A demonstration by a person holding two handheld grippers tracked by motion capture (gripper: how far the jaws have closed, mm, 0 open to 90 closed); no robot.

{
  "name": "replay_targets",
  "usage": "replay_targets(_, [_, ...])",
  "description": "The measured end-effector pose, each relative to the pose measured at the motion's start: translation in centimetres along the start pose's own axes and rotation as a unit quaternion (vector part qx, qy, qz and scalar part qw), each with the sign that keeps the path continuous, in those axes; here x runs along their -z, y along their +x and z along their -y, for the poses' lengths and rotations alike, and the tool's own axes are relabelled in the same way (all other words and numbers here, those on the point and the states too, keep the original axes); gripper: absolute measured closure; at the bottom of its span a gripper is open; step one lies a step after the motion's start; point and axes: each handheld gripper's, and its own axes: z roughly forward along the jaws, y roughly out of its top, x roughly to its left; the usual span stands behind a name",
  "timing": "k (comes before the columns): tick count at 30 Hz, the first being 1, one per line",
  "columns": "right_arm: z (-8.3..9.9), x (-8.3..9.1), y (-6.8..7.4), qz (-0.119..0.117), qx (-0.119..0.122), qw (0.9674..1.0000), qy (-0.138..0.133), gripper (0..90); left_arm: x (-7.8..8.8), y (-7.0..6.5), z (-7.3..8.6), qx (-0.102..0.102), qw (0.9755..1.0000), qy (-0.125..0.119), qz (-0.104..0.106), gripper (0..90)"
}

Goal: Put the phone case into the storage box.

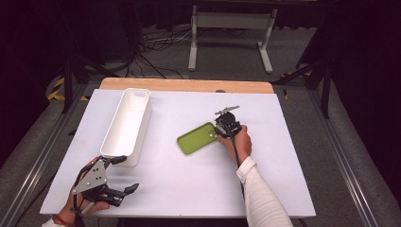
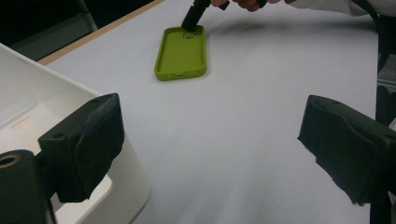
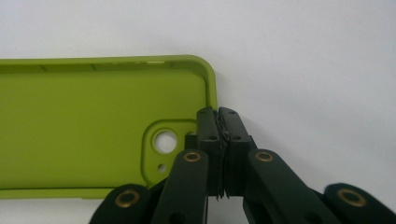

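Note:
A lime-green phone case lies hollow side up in the middle of the white table. Its camera cut-out end points toward my right gripper. In the right gripper view my right gripper has its jaws pressed together on the case's short end wall beside the cut-out. My left gripper rests at the table's front left corner, open and holding nothing. In the left gripper view the left gripper has its pads wide apart, with the case and the right gripper far ahead of it.
A long white bin stands left of the case, its near end close to my left gripper; its corner shows in the left gripper view. White sheet covers the table, with a wooden edge at the back.

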Motion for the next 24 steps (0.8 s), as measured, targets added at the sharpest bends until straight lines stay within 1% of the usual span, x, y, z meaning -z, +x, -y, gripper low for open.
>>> replay_targets(2, [0.0,0.3,0.0,-0.001,0.000,0.9999,-0.010,89.3,0.0,0.0,0.0,0.001,1.0000,-0.001,0.001,7.6])
replay_targets(3, [0.0,0.7,0.1,0.001,0.005,0.9998,-0.020,89.3,0.0,-0.1,0.0,0.001,1.0000,-0.002,-0.001,7.6])
replay_targets(4, [0.0,0.7,0.1,0.001,0.005,0.9998,-0.020,89.3,0.0,-0.1,0.0,0.004,1.0000,-0.003,0.000,7.6])
replay_targets(5, [0.0,0.9,0.1,0.005,0.009,0.9996,-0.024,89.3,0.0,0.0,-0.1,0.001,1.0000,-0.001,-0.001,7.5])
replay_targets(6, [-0.1,1.4,0.2,0.013,0.014,0.9992,-0.036,89.3,0.1,-0.1,-0.1,0.004,1.0000,-0.004,-0.003,7.6])
replay_targets(7, [-0.1,1.4,0.2,0.013,0.014,0.9992,-0.036,89.3,0.1,-0.1,-0.1,0.004,1.0000,-0.004,-0.003,7.5])
replay_targets(9, [0.0,2.0,0.4,0.028,0.028,0.9978,-0.053,89.3,0.1,0.0,-0.1,0.006,0.9999,-0.007,-0.004,7.5])
replay_targets(10, [0.1,2.3,0.4,0.032,0.030,0.9970,-0.063,89.3,0.1,0.0,-0.1,0.005,1.0000,-0.006,-0.006,7.5])
replay_targets(12, [0.3,3.0,0.7,0.051,0.045,0.9943,-0.082,89.3,0.2,0.0,-0.1,0.005,0.9999,-0.008,-0.008,7.4])
replay_targets(13, [0.5,3.2,0.7,0.053,0.047,0.9933,-0.092,89.3,0.3,0.0,-0.1,0.007,0.9999,-0.008,-0.007,7.4])
replay_targets(14, [0.7,3.6,0.6,0.056,0.051,0.9910,-0.110,89.3,0.3,0.1,-0.1,0.006,0.9999,-0.010,-0.008,7.4])
replay_targets(15, [0.7,3.6,0.6,0.056,0.051,0.9910,-0.110,89.3,0.4,0.2,-0.1,0.005,0.9999,-0.007,-0.009,7.4])
replay_targets(16, [0.8,3.7,0.7,0.062,0.055,0.9900,-0.114,89.3,0.4,0.2,-0.1,0.007,0.9999,-0.008,-0.008,7.4])
replay_targets(17, [0.9,3.9,0.6,0.063,0.060,0.9890,-0.120,89.2,0.4,0.2,-0.1,0.007,0.9999,-0.008,-0.009,7.4])
replay_targets(19, [1.1,4.3,0.6,0.060,0.070,0.9858,-0.141,89.2,0.4,0.3,-0.1,0.007,0.9998,-0.011,-0.012,7.4])
replay_targets(20, [1.2,4.6,0.5,0.061,0.074,0.9840,-0.150,89.2,0.4,0.3,-0.1,0.010,0.9998,-0.011,-0.011,7.4])
replay_targets(21, [1.5,5.0,0.4,0.054,0.079,0.9809,-0.169,89.2,0.4,0.4,-0.1,0.012,0.9998,-0.011,-0.010,7.4])
replay_targets(22, [1.5,5.0,0.4,0.054,0.079,0.9809,-0.169,89.2,0.4,0.4,-0.1,0.012,0.9998,-0.014,-0.012,7.4])
replay_targets(23, [1.6,5.2,0.4,0.059,0.083,0.9791,-0.176,89.2,0.3,0.5,-0.2,0.012,0.9998,-0.011,-0.013,7.4])
replay_targets(24, [1.7,5.5,0.5,0.060,0.086,0.9777,-0.182,89.2,0.3,0.4,-0.2,0.010,0.9998,-0.011,-0.013,7.4])
